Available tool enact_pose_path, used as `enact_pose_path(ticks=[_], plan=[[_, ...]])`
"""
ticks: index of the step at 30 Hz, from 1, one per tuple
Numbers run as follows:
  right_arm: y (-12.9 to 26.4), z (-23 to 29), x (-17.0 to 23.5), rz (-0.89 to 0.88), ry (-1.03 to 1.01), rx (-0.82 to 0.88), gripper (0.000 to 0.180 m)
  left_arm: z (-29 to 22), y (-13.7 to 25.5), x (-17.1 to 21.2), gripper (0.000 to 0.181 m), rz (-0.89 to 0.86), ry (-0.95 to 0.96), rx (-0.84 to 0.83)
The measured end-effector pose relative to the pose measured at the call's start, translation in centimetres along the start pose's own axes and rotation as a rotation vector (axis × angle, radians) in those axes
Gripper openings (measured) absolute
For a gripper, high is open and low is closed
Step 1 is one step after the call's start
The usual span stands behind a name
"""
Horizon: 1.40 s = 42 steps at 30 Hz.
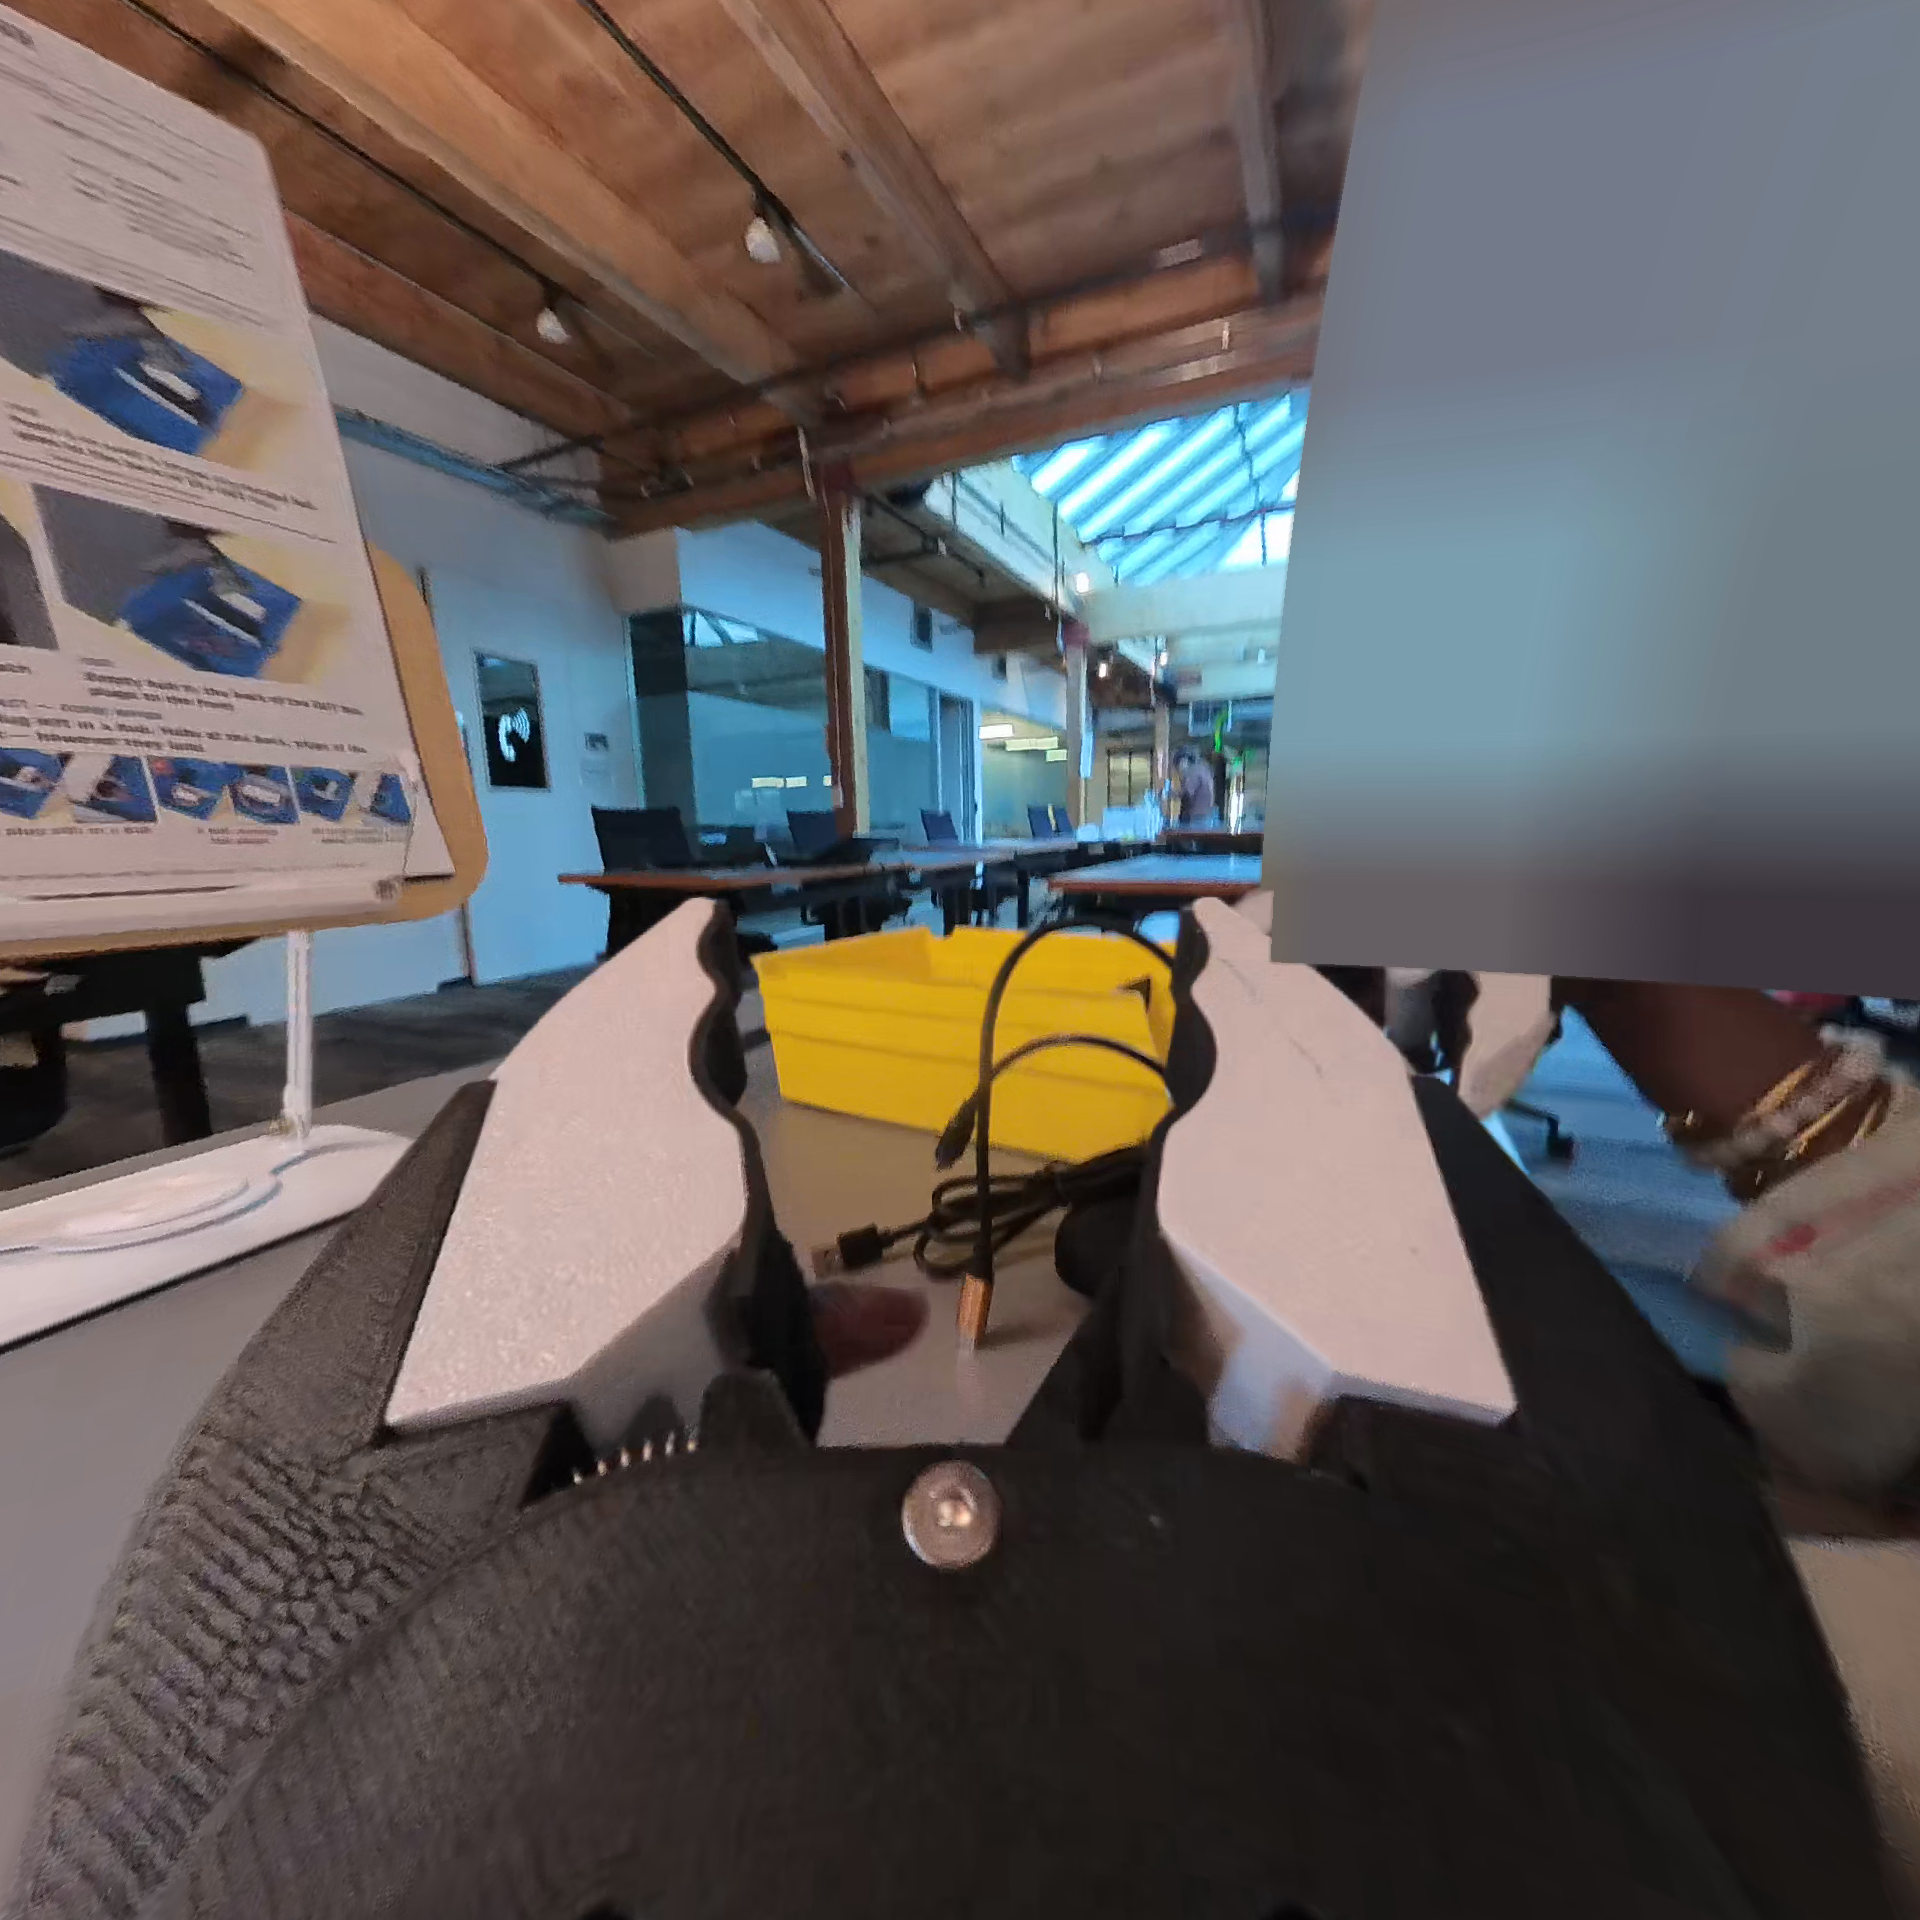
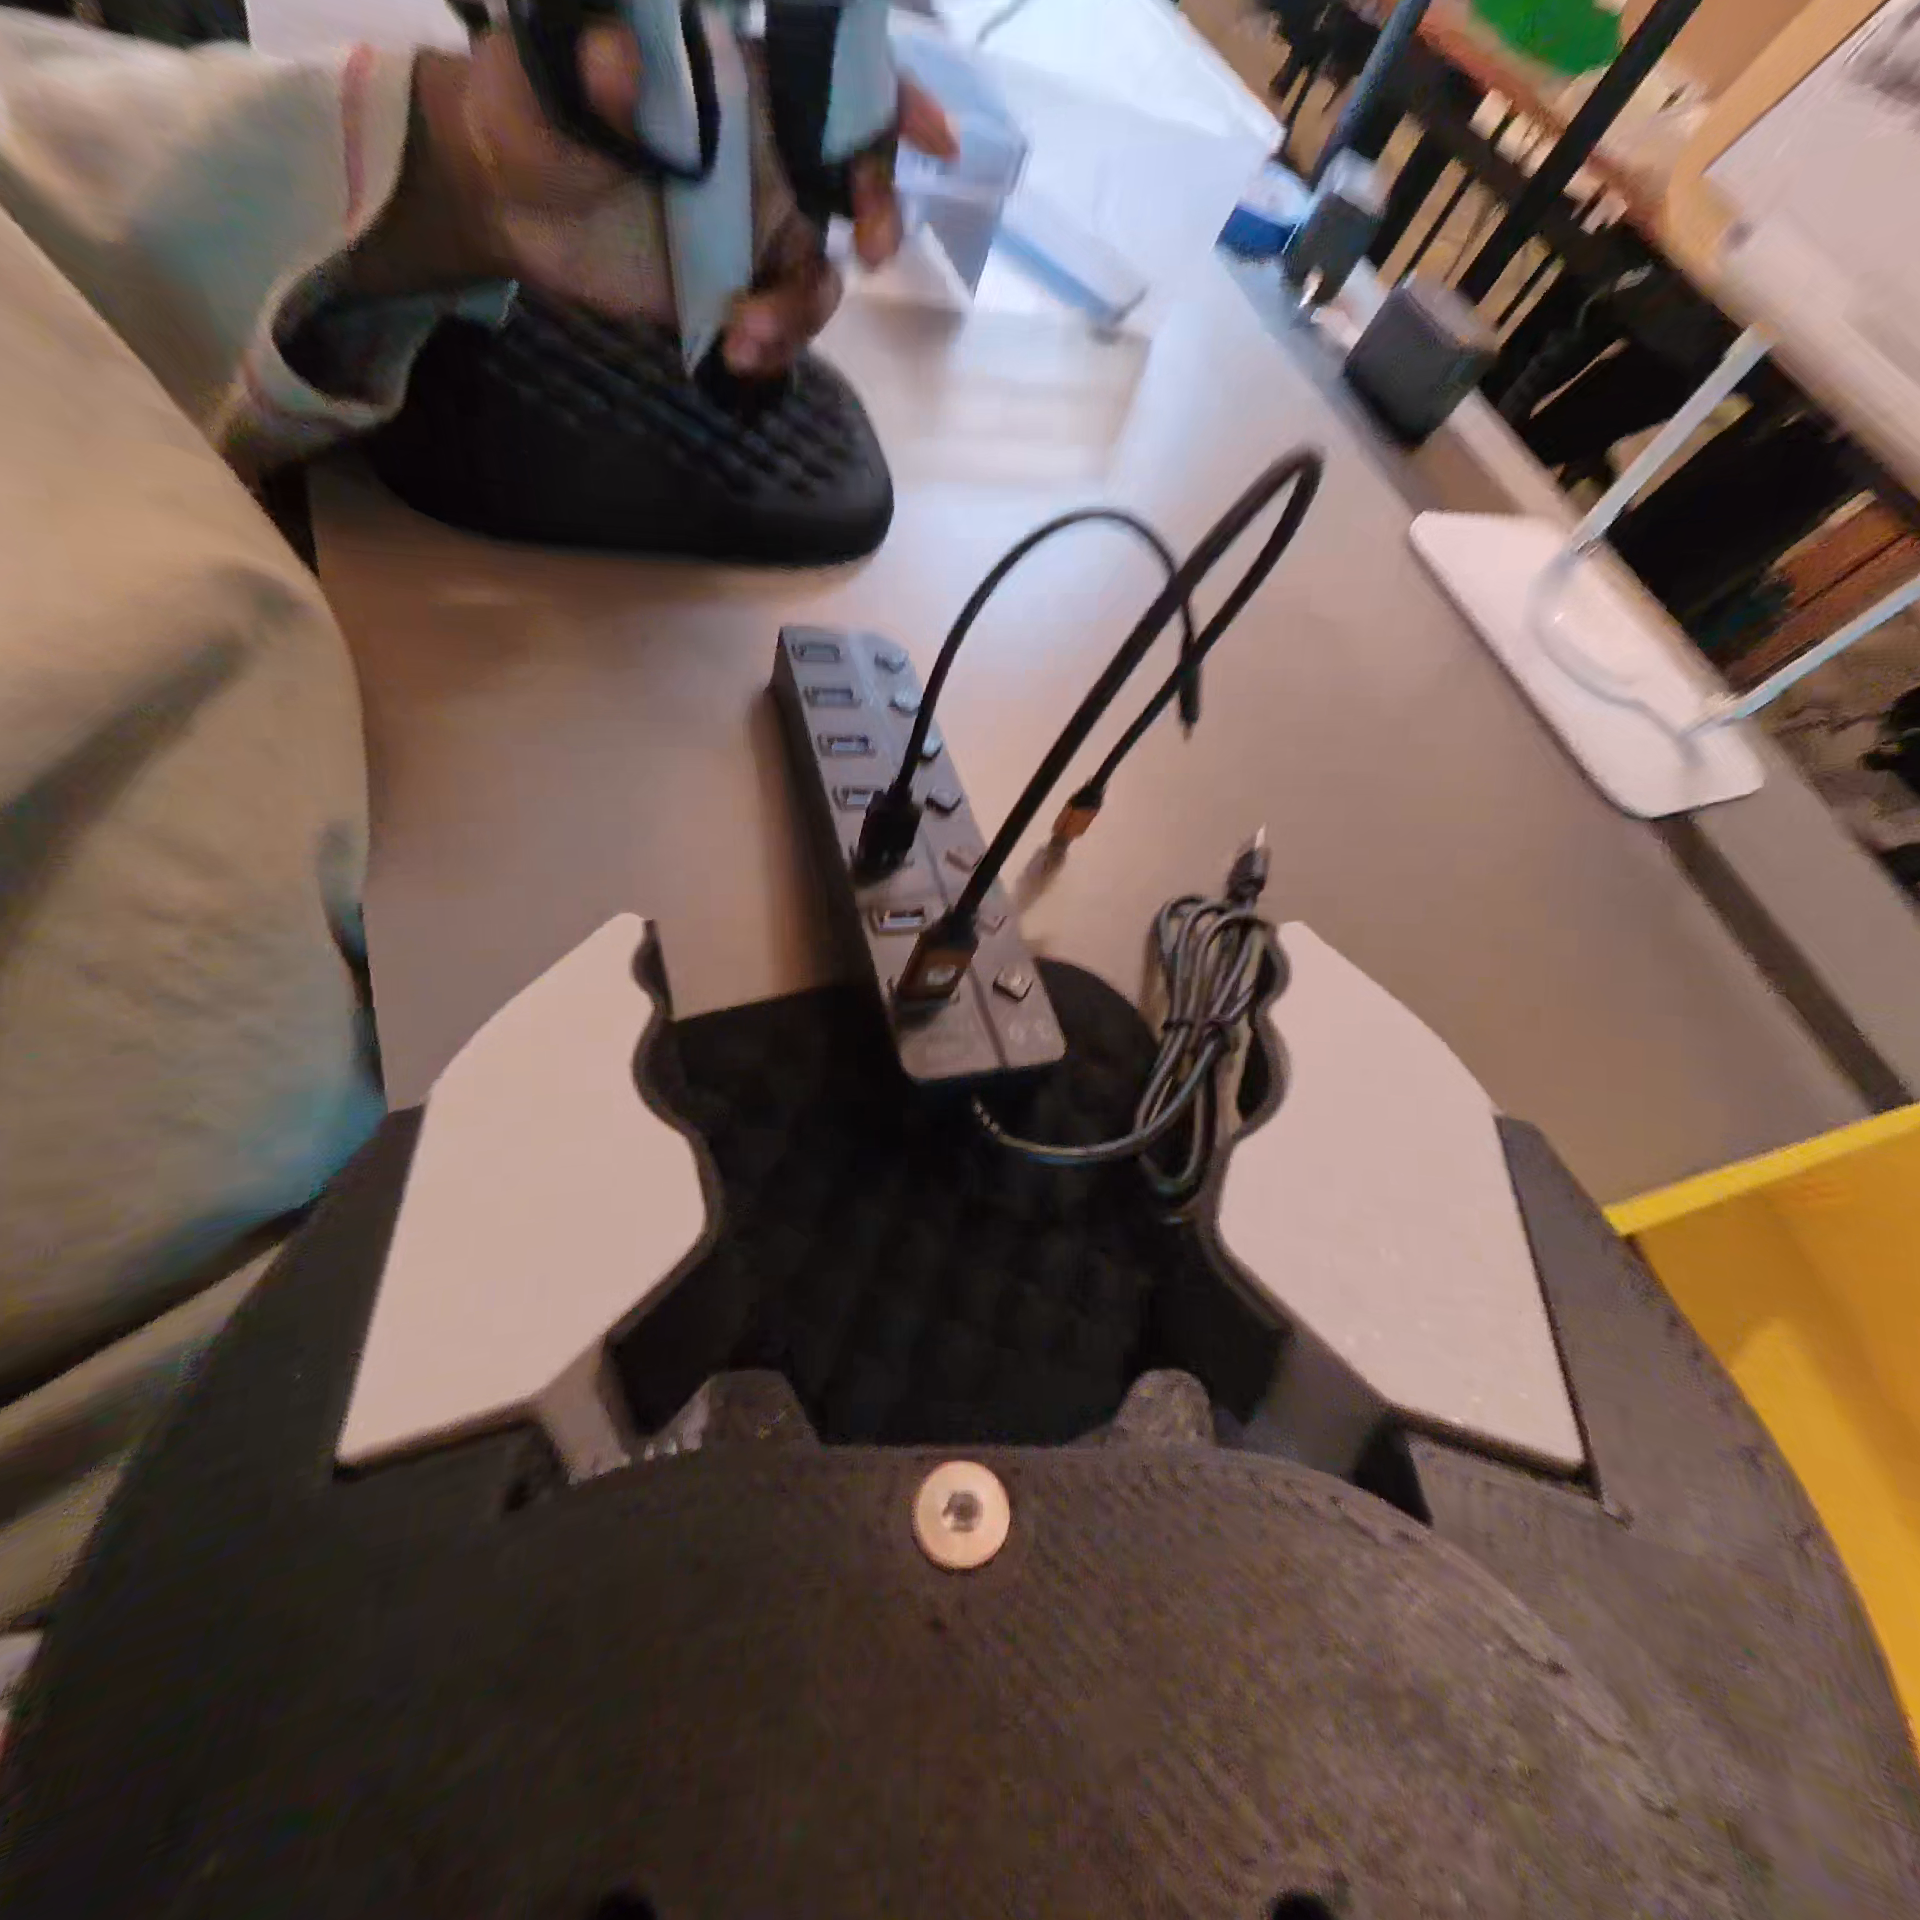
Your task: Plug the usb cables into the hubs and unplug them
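While both sets of jaws stand spread and empty, the right gripper [image 2: 961,997] hovers over the hub [image 2: 920,842] at frame centre, two cables [image 2: 1122,717] plugged in. Unplugging seems next: close on a plug, pull straight. Grey worktop [image 2: 582,727], yellow bin [image 1: 935,1029], open office beyond.

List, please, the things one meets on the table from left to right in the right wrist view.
Black textured pad → black USB hub → bundled black cable → white stand base → yellow bin.
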State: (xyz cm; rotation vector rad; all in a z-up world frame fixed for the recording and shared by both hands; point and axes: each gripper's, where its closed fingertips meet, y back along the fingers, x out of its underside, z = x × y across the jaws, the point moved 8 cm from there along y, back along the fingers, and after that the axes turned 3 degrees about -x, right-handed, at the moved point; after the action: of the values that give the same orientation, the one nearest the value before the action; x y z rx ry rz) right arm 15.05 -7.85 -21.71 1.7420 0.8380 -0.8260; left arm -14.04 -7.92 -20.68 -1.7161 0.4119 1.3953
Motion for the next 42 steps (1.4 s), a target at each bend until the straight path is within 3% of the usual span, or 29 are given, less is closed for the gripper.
enact_pose_path(ticks=[3,7,16,20,28,35,42], plan=[[-2.2,-0.3,0.9,0.024,-0.018,-0.057,0.118,0.0,0.2,-0.5,0.091,-0.076,0.027,0.019],[-4.9,-0.9,2.5,0.094,-0.063,-0.066,0.107,0.0,0.1,-0.6,0.115,-0.086,-0.009,0.002],[-6.9,-1.4,4.2,0.194,-0.115,-0.096,0.09,-0.7,-0.3,0.5,0.107,0.022,-0.055,0.06],[-6.9,-0.9,3.9,0.187,-0.048,-0.147,0.058,-0.6,-0.3,0.6,0.102,0.038,-0.045,0.052],[-6.8,-0.7,1.8,0.098,0.171,-0.003,0.057,-0.3,0.0,-0.1,0.093,-0.047,0.041,0.069],[-6.1,0.0,-0.7,0.231,0.311,0.128,0.057,0.8,0.6,-0.6,0.085,-0.109,0.102,-0.013],[-5.6,0.7,-3.4,0.248,0.542,0.314,0.056,0.1,0.1,0.6,0.079,0.039,-0.018,0.013]])
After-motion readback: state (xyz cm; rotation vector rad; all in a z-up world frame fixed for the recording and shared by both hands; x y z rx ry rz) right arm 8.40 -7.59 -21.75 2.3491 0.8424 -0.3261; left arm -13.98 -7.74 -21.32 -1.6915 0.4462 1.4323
